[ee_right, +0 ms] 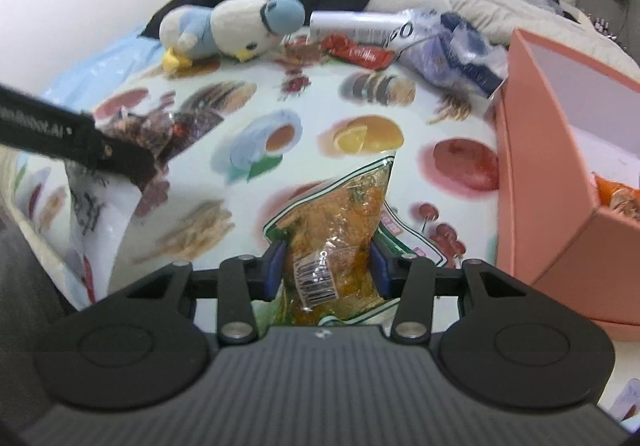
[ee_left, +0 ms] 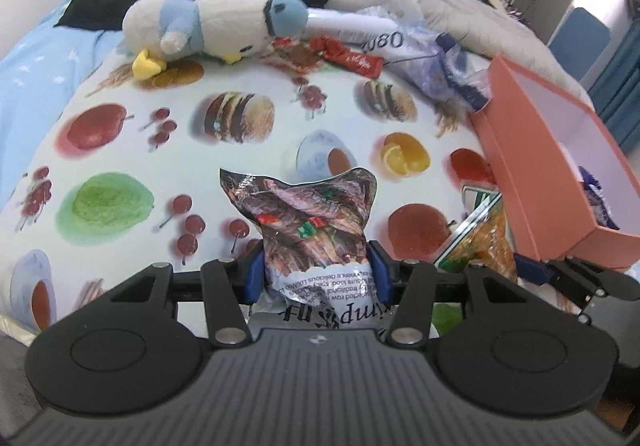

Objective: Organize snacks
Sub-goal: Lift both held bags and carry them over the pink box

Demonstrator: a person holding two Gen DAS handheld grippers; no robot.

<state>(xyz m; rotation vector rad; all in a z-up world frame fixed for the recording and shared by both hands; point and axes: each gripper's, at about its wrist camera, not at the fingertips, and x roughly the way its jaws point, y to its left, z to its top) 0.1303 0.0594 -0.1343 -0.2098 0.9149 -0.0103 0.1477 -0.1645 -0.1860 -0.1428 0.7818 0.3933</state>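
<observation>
A crinkled brown snack packet with white lettered base is pinched in the left gripper. A clear pouch of orange snacks, green-edged and barcoded, is clamped in the right gripper. Right of both stands the open pink box, on the fruit-print cloth.

The pink box runs off the right edge; the orange item inside stays mostly hidden behind its wall.
</observation>
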